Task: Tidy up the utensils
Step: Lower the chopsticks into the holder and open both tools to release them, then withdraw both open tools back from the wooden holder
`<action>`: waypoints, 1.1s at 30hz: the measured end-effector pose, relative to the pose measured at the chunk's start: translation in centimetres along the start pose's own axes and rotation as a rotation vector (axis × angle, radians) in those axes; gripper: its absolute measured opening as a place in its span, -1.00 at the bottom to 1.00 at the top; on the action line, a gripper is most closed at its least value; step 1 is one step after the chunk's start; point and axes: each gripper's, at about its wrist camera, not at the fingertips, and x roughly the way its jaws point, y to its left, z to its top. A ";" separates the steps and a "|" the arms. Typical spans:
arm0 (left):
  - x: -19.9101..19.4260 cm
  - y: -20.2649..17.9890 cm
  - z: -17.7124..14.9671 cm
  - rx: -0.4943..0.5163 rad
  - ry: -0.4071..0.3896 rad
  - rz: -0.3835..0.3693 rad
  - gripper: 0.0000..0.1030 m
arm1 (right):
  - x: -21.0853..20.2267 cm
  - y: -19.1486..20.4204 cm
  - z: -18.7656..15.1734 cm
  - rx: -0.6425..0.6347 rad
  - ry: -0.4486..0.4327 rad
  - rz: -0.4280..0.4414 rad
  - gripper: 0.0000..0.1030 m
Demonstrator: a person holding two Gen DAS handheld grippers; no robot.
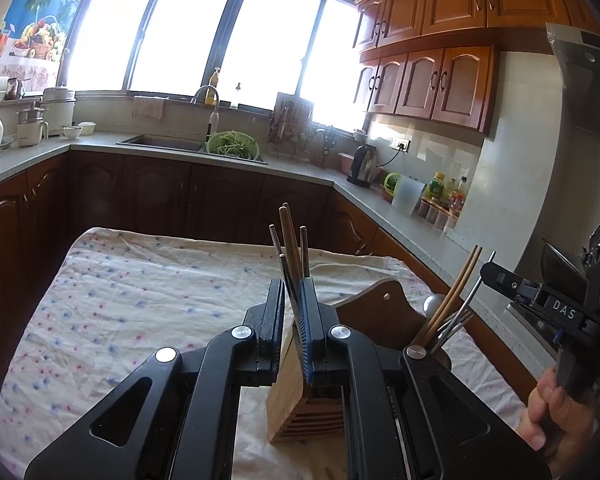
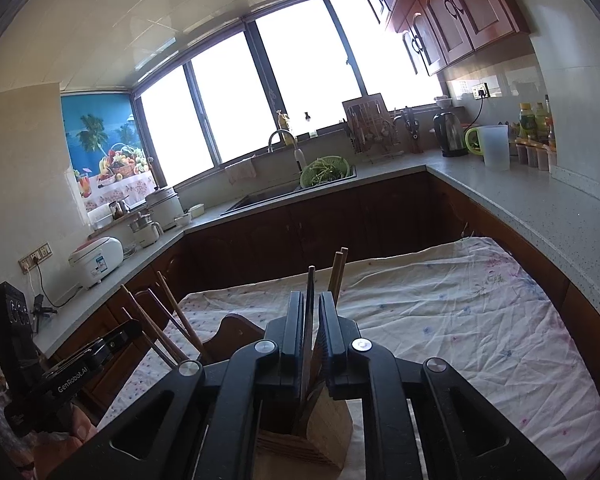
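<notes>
Finding 1, left side. The left hand-held gripper [image 1: 292, 284] is hovering directly above a wooden holder [image 1: 288, 396], which is standing toward the near edge of the tabletop [image 1: 384, 263]. Its jaws are standing narrow, with one of the upright chopsticks [image 1: 290, 236] passing between them. Whether the pads are pressing on it cannot be confirmed. The alignment over the holder's mouth suggests the sticks are being stood upright in it so that they stay bundled.

Finding 2, right side. The right hand-held gripper [image 2: 312, 300] is sitting over a wooden box [image 2: 328, 428] with its jaws slightly parted. A dark chopstick [image 2: 310, 280] is standing between them, and a sliver of daylight is showing beside it, so it appears loose and not clamped. Whether the box and the holder are one unit cannot be told. A person's hand [image 1: 552, 412] is gripping this tool at the tabletop's right edge.

Finding 3, further stock. More chopsticks and metal handles [image 1: 456, 300] are leaning beside a brown wooden board [image 1: 380, 300], just right of the holder.

Finding 4, surface and room. A wrinkled flowered cloth [image 1: 140, 300] is covering the tabletop, and its far half is lying bare. Beyond it, a grey counter [image 1: 300, 170] is running under bright windows and carrying a sink [image 1: 160, 142], a green colander [image 1: 232, 146] and a kettle [image 1: 362, 166]. Wooden cabinets [image 1: 440, 80] are hanging at the right.
</notes>
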 end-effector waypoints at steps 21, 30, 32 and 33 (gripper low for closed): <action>-6.1 0.1 -1.9 -0.001 -0.022 0.068 0.78 | -5.8 1.0 -1.8 -0.008 -0.081 0.027 1.00; -9.2 -0.3 -2.8 -0.002 -0.028 0.102 0.85 | -8.2 1.0 -3.5 0.002 -0.070 0.037 1.00; -10.0 -0.4 -3.2 -0.003 -0.031 0.115 0.90 | -8.9 1.1 -4.3 0.004 -0.069 0.039 1.00; -10.4 -0.5 -3.4 0.000 -0.031 0.123 0.92 | -9.2 1.2 -4.6 0.004 -0.068 0.042 1.00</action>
